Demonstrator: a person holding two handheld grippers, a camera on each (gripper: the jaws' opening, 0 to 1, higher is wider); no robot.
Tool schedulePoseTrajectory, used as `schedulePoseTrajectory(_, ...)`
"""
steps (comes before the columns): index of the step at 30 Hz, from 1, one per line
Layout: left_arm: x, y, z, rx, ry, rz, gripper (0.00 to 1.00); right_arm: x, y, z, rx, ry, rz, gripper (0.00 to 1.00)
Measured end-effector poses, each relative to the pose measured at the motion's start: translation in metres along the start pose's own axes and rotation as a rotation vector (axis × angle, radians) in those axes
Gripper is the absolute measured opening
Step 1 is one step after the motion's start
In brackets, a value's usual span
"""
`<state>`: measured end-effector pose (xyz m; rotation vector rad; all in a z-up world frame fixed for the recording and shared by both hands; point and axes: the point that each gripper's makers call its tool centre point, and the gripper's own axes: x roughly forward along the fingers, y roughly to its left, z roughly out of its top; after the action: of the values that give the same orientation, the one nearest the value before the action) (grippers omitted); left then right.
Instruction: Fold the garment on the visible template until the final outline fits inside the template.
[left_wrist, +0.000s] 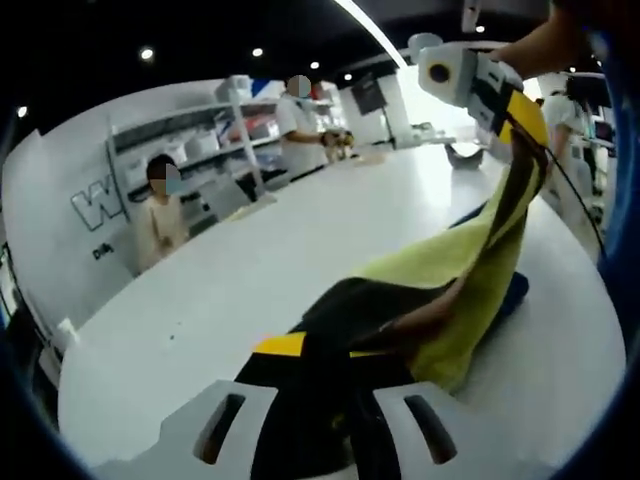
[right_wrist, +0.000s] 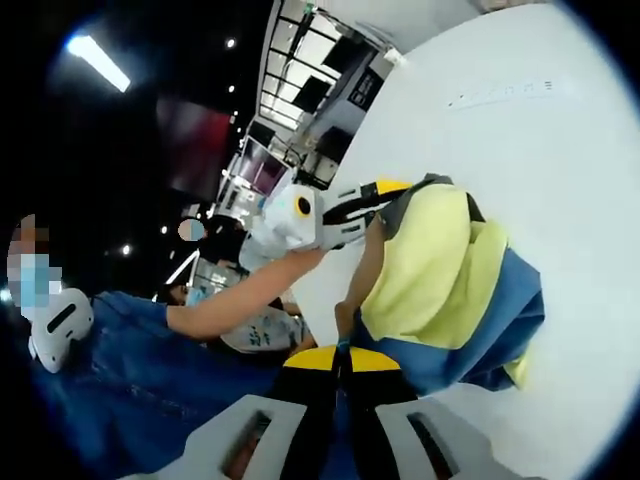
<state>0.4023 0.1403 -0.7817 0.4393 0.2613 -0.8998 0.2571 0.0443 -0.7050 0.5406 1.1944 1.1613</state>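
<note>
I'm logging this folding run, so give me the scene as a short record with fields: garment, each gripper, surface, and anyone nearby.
garment: yellow, black and blue garment, lifted off the table between both grippers, not yet folded flat
left gripper: left gripper, jaws shut on the garment's dark edge
right gripper: right gripper, jaws shut on the garment
surface: white table
template: cannot tell
bystanders: two people by the shelves

Left tongs (left_wrist: 318, 415) grip the yellow-and-black garment (left_wrist: 440, 290), which the right tongs (left_wrist: 520, 115) lift above the white table (left_wrist: 250, 270).
</note>
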Motion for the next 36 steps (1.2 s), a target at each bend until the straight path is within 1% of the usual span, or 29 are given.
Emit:
schedulePoseTrajectory(3, -0.001, -0.001, 0.0, -0.01, 0.004, -0.003, 0.0, -0.001, -0.001, 0.0, 0.001, -0.007, -0.002, 0.0)
schedulePoseTrajectory(8, -0.006, -0.006, 0.002, -0.019, 0.019, -0.018, 0.0, -0.004, -0.004, -0.002, 0.007, -0.026, -0.002, 0.0)
schedulePoseTrajectory(12, -0.011, -0.005, 0.0, -0.026, 0.025, -0.02, 0.0, -0.007, -0.005, -0.002, 0.01, -0.051, 0.0, 0.0)
schedulePoseTrajectory(16, -0.02, -0.007, 0.004, -0.028, 0.039, -0.016, 0.0, -0.01, -0.005, -0.001, 0.01, -0.074, 0.002, 0.0)
schedulePoseTrajectory(21, -0.029, -0.008, 0.007, -0.03, 0.044, -0.014, 0.0, -0.013, -0.003, -0.002, 0.008, -0.091, 0.005, 0.0)
schedulePoseTrajectory(23, -0.03, -0.009, 0.007, -0.033, 0.055, -0.017, 0.0, -0.015, -0.003, 0.0, 0.006, -0.1, 0.007, 0.0)
schedulePoseTrajectory(24, -0.035, -0.011, 0.01, -0.025, 0.061, -0.019, 0.0, -0.016, -0.003, 0.001, 0.005, -0.11, 0.008, 0.0)
schedulePoseTrajectory(26, -0.037, -0.013, 0.011, -0.026, 0.067, -0.026, 0.0, -0.018, -0.001, 0.003, 0.002, -0.124, 0.01, 0.0)
schedulePoseTrajectory(30, -0.04, -0.014, 0.008, -0.028, 0.078, -0.041, 0.0, -0.022, -0.003, 0.008, 0.0, -0.153, 0.01, 0.0)
schedulePoseTrajectory(31, -0.042, -0.014, 0.01, -0.027, 0.081, -0.044, 0.0, -0.022, -0.003, 0.008, 0.0, -0.155, 0.008, 0.0)
schedulePoseTrajectory(34, -0.046, -0.018, 0.013, -0.039, 0.087, -0.054, 0.0, -0.023, -0.004, 0.008, -0.006, -0.167, 0.002, 0.0)
schedulePoseTrajectory(36, -0.047, -0.016, 0.013, -0.049, 0.089, -0.06, 0.0, -0.026, -0.007, 0.008, -0.009, -0.183, -0.004, 0.0)
